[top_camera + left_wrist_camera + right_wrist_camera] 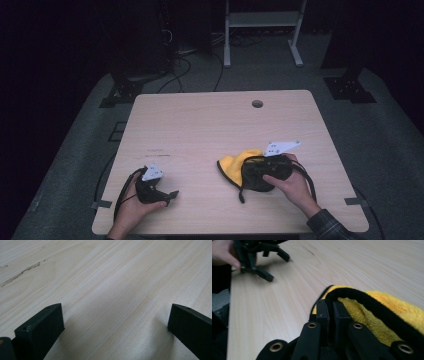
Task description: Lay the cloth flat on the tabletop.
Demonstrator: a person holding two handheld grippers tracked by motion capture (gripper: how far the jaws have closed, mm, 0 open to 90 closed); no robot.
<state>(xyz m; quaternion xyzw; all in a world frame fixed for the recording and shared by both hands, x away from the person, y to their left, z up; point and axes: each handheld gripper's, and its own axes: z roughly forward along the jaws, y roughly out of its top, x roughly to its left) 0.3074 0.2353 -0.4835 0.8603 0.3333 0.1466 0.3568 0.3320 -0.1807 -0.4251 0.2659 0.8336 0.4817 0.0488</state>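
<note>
A yellow cloth [234, 163] with black edging lies bunched on the wooden table [215, 120], right of centre near the front. My right gripper [247, 175] comes at it from the right. In the right gripper view its jaws stand pressed together at the cloth's [387, 307] black rim, so the right gripper [331, 307] is shut on that edge. My left gripper [169, 195] rests at the table's front left, apart from the cloth. In the left gripper view the left gripper [115, 322] is open over bare wood, with nothing between its fingers.
A round cable hole [257, 104] sits near the table's far edge. Behind the table, on the floor, stand a white frame [262, 20], dark stands and loose cables. The left gripper [277, 267] and its hand show at the top left of the right gripper view.
</note>
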